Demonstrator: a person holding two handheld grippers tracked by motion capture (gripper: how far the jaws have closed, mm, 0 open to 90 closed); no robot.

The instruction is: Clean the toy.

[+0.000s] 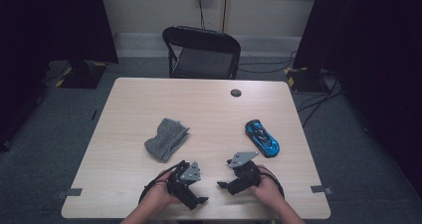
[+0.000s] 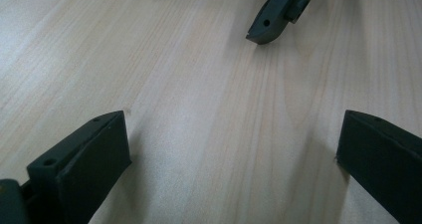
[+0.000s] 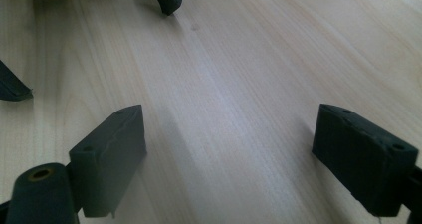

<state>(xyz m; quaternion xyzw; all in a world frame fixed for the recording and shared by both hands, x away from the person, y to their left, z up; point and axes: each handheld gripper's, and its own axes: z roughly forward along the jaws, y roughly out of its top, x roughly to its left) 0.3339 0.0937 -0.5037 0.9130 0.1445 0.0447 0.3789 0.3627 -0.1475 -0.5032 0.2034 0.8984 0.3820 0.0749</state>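
- Left claw (image 1: pixel 198 200) sits low at the near edge of the desk (image 1: pixel 209 99), jaws spread wide with nothing between them. The left gripper view has just bare wood grain running between the two black pads, so it's clearly empty.
- Right claw (image 1: pixel 222 184) is the same deal: jaws wide apart, nothing held, resting close to the desk surface. The two claws point in toward each other, tips near but not touching.
- So this looks like the very start, nothing picked up yet. My guess is the job involves the cloth and the car, since those are the nearest things to grab.
- Cloth (image 1: pixel 166 138) lies ahead of the left claw, a bit apart from it. Grey, soft, knit-looking, loosely folded into a lumpy rectangle. Should pinch easily, but it'll probably sag and unfold when lifted.
- Car (image 1: pixel 262 137) sits ahead and to the right of the right claw, angled diagonally. Glossy blue and black, hard shell, low and rounded. Probably slippery, and it may roll on its wheels, so the jaws would want to close across the sides.
- Next move, I reckon: each claw reaches forward to its nearest thing, staying open until the jaws straddle it.
- Desk is pale wood laminate, smooth, rounded corners, with a small dark cap (image 1: pixel 236 92) near the far edge.
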